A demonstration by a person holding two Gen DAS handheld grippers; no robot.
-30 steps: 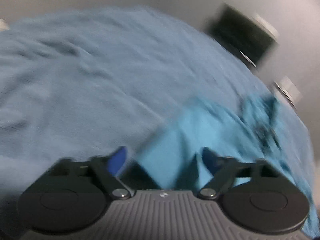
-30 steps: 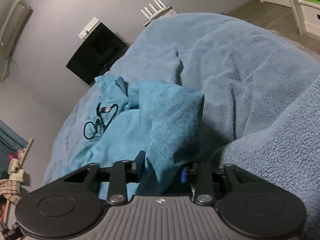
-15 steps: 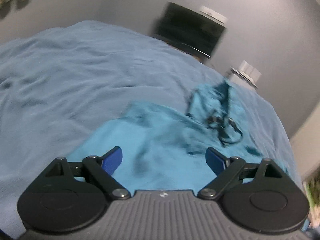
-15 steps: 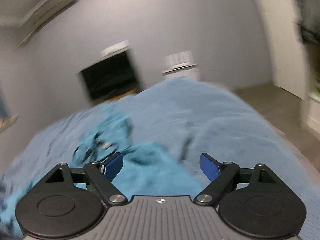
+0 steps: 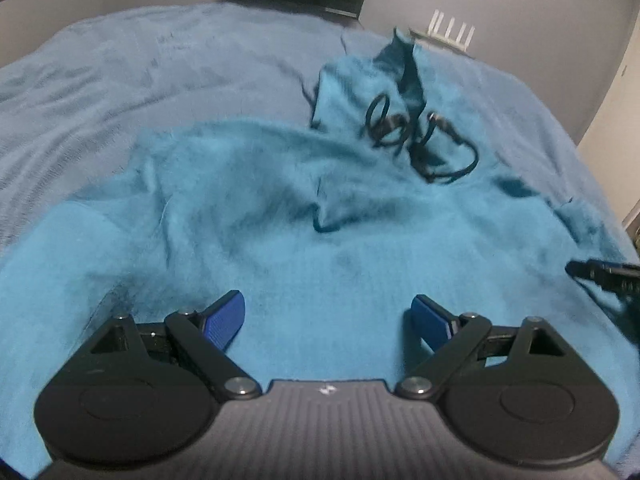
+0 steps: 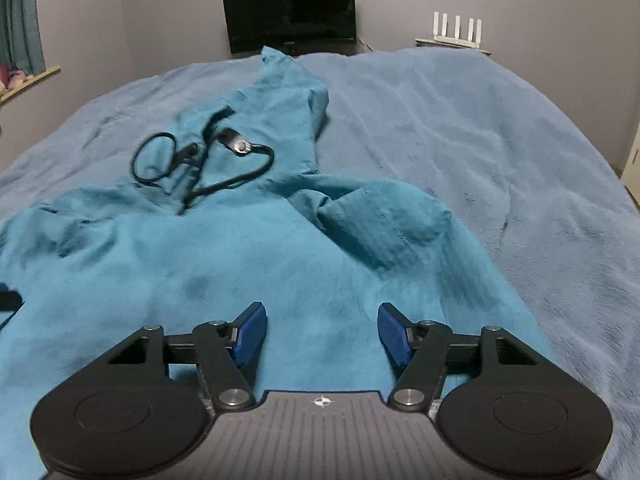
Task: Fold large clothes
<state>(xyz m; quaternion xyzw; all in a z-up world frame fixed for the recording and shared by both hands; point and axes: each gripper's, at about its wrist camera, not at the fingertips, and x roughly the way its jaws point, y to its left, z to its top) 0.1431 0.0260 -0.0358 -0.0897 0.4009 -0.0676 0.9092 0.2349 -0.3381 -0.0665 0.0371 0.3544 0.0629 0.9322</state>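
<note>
A teal hooded garment lies spread on a blue blanket; it also shows in the right wrist view. Its hood points away, with a black drawstring looped over it. One sleeve is folded over the body. My left gripper is open and empty just above the garment's near part. My right gripper is open and empty over the garment's near part too. The right gripper's tip shows at the left wrist view's right edge.
A black screen stands against the grey wall beyond the bed. A white router sits to its right. A window ledge is at the left. Blue blanket stretches to the right of the garment.
My right gripper has let go of the garment's sleeve and opened. Both grippers have swung back to face the hood; the sleeve now lies folded on the body.
</note>
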